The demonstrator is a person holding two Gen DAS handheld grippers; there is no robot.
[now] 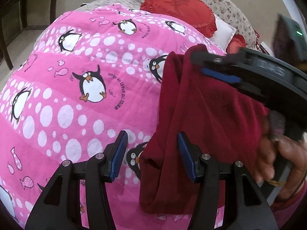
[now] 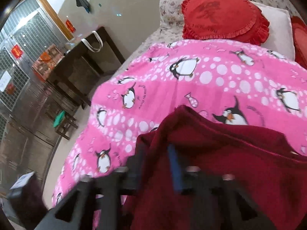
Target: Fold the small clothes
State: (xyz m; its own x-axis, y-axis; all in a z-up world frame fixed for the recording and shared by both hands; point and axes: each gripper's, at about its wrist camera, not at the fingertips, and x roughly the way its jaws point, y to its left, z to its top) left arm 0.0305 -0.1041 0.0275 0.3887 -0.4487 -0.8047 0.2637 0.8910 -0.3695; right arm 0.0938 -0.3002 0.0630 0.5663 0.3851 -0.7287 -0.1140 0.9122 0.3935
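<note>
My left gripper [image 1: 152,154] gapes wide, empty. At two o'clock my right gripper [image 1: 220,72] pinches the dark red knit garment [image 1: 201,115], which hangs above the pink penguin-print fleece blanket [image 1: 76,88].

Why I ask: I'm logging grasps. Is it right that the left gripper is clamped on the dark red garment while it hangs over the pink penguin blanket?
No. The left gripper is open; the right gripper holds the dark red garment over the pink penguin blanket, per the left wrist view.
</note>
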